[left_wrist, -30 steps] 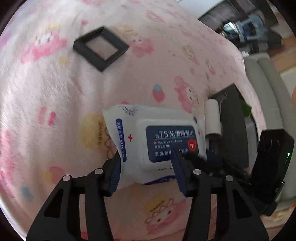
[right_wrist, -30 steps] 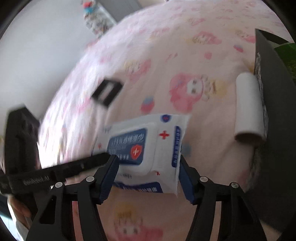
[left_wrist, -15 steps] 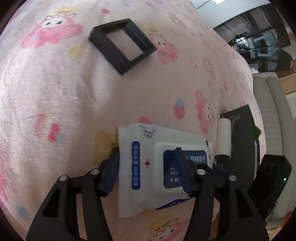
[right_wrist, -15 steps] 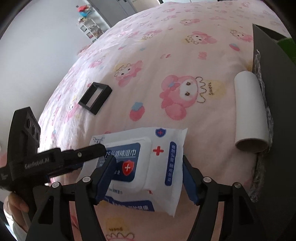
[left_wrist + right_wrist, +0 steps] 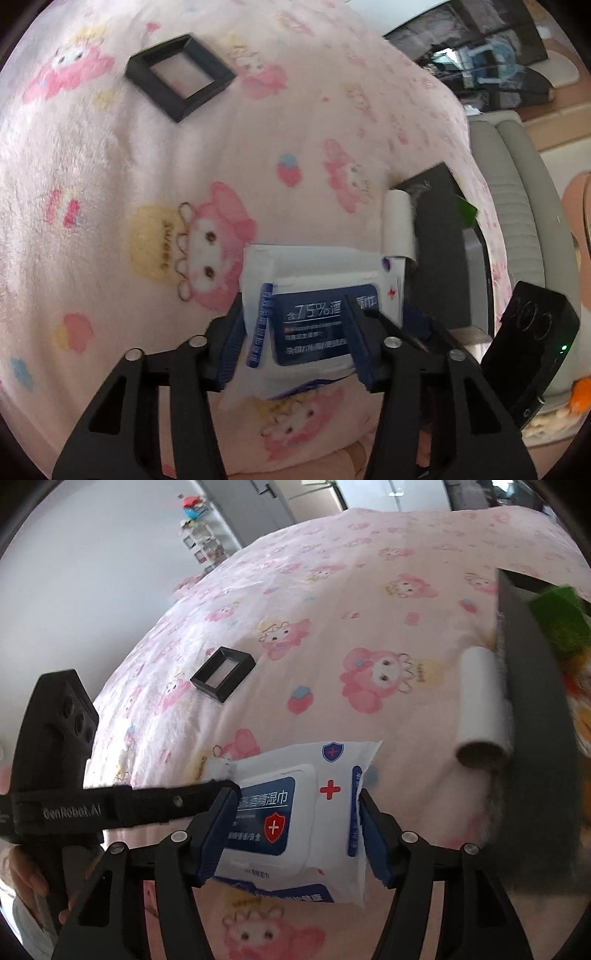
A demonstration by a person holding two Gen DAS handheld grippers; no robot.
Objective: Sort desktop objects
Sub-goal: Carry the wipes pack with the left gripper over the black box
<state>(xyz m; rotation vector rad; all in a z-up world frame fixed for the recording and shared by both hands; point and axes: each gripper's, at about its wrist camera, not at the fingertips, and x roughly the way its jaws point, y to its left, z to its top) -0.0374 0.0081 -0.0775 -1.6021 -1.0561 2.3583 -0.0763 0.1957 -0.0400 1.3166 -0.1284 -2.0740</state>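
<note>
Two grippers share one pack here: the wet-wipe pack sits low in the centre of both views, over the pink cartoon-print blanket. The left gripper has it between its blue pads; those jaws have just been closing, and the pack's left side folds against the left pad, so it looks grasped. The right gripper straddles the pack too, its jaws having just been closing a little; the right pad meets the pack's edge, but whether both pads truly press I cannot tell. In the right wrist view the left gripper's finger reaches in from the left edge across the pack's near corner.

Outward now. To the right of the pack lies a white roll, close against the wall of a dark bin that runs off the right edge of the frame; something green shows inside, blurred. In the upper left a black square frame lies well apart, with wide bare blanket between it and the pack. The pack's lower edge is hidden behind the gripper arms, and part of its label behind the left gripper's right finger. At the lower left of the right wrist view, a hand is partly cut off.
</note>
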